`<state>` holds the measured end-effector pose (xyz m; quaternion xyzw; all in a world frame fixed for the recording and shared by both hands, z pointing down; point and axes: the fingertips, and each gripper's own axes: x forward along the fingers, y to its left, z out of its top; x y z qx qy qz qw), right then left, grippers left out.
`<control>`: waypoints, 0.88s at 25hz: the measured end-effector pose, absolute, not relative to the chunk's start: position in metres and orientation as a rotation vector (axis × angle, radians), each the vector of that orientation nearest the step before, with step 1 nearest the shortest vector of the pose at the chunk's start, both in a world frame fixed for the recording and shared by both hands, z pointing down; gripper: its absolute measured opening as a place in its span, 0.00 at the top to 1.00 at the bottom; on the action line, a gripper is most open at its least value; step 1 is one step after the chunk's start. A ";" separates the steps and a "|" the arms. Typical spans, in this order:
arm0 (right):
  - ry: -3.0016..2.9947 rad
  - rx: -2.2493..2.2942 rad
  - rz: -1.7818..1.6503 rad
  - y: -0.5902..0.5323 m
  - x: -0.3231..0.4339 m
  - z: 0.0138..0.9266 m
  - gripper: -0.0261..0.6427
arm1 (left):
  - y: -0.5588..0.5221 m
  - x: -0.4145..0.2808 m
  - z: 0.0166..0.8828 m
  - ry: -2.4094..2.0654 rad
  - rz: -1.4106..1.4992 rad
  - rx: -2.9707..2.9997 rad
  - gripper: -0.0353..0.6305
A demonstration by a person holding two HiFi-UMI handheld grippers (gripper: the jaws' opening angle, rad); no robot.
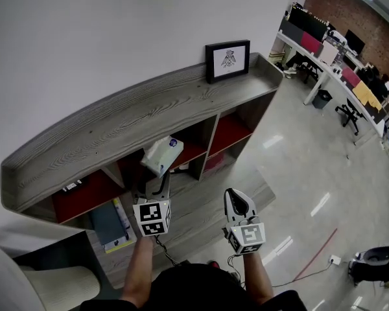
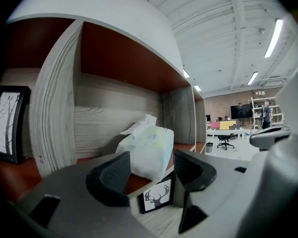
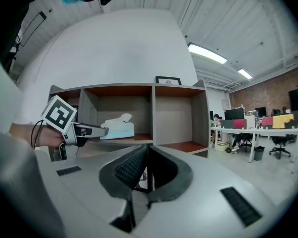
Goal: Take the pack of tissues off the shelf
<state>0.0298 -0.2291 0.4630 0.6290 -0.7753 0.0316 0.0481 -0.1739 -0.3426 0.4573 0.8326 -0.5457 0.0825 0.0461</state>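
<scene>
A plain white wall [image 1: 117, 31] stood behind a long grey wood-grain shelf unit [image 1: 117, 131], whose open compartments had red interiors. A black-framed picture [image 1: 227, 60] stood on its top, toward the right end. The glossy pale floor [image 1: 298, 173] reflected light, and strip lights [image 2: 277, 36] hung from a white beamed ceiling. At far right, white desks [image 1: 324, 63] with office chairs [image 1: 349, 114] stood near a brick wall [image 1: 350, 5]. A thin red line [image 1: 318, 254], possibly tape, crossed the near floor.

You held two grippers, the left gripper [image 1: 155, 180] and the right gripper [image 1: 237, 196], before one shelf [image 1: 117, 131] with one pack of tissues [image 1: 162, 154]. Three pictures showed: a top picture [image 1: 227, 60], a side picture [image 2: 7, 123] and a deer picture [image 2: 156, 196].
</scene>
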 end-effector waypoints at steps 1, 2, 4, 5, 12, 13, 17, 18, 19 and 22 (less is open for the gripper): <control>-2.363 1.918 0.098 -0.229 0.030 0.464 0.90 | -0.343 -0.175 0.458 -1.666 0.256 2.540 0.54; -2.362 1.920 0.100 -0.229 0.030 0.464 0.90 | -0.344 -0.175 0.459 -1.669 0.263 2.536 0.56; -2.361 1.921 0.100 -0.230 0.031 0.464 0.90 | -0.345 -0.177 0.460 -1.677 0.281 2.531 0.63; -2.361 1.921 0.100 -0.229 0.031 0.465 0.90 | -0.345 -0.177 0.460 -1.680 0.286 2.530 0.64; -2.371 1.922 0.111 -0.229 0.031 0.465 0.90 | -0.345 -0.177 0.460 -1.696 0.305 2.528 0.79; -2.370 1.922 0.111 -0.228 0.031 0.465 0.90 | -0.345 -0.177 0.460 -1.697 0.306 2.527 0.81; -2.364 1.929 0.113 -0.227 0.034 0.467 0.90 | -0.345 -0.178 0.459 -1.705 0.298 2.522 0.89; -2.362 1.930 0.112 -0.227 0.035 0.467 0.90 | -0.345 -0.177 0.459 -1.705 0.297 2.524 0.90; -2.361 1.931 0.111 -0.227 0.036 0.466 0.90 | -0.345 -0.177 0.458 -1.702 0.296 2.526 0.91; -2.364 1.937 0.109 -0.226 0.036 0.465 0.90 | -0.344 -0.176 0.457 -1.692 0.280 2.535 0.92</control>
